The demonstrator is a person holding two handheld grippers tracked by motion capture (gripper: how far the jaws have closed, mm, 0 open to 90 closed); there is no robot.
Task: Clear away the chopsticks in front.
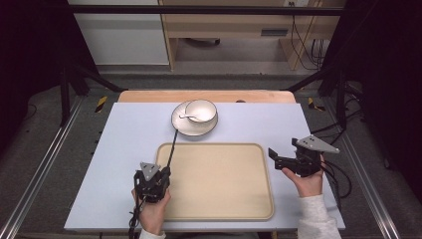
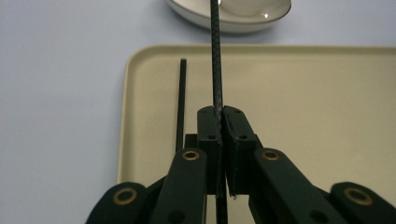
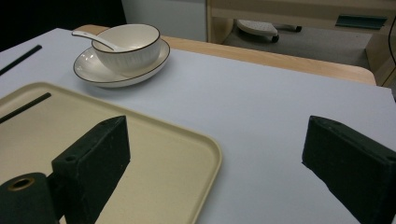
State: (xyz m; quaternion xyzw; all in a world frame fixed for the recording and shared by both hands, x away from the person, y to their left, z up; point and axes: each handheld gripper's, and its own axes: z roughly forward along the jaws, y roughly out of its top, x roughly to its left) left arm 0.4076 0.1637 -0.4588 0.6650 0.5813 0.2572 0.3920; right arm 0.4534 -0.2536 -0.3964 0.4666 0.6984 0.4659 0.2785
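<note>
My left gripper (image 1: 164,172) (image 2: 219,112) is shut on a thin black chopstick (image 1: 172,146) (image 2: 215,56) at the left rim of the beige tray (image 1: 249,199). The stick points away toward a white plate (image 1: 191,130) at the table's far middle. A second black chopstick (image 2: 181,102) (image 3: 25,107) lies flat on the tray's left side. On the plate stands a white bowl (image 1: 201,110) (image 3: 126,46) with a white spoon (image 1: 186,117) (image 3: 91,38) leaning on it. To the right of the tray my right gripper (image 1: 282,149) (image 3: 215,154) hangs open with nothing between its jaws.
A pale blue mat (image 1: 129,144) covers the table, with a wooden edge (image 1: 206,96) at the far side. Dark frame rails run along both sides. A desk and cables stand beyond the table.
</note>
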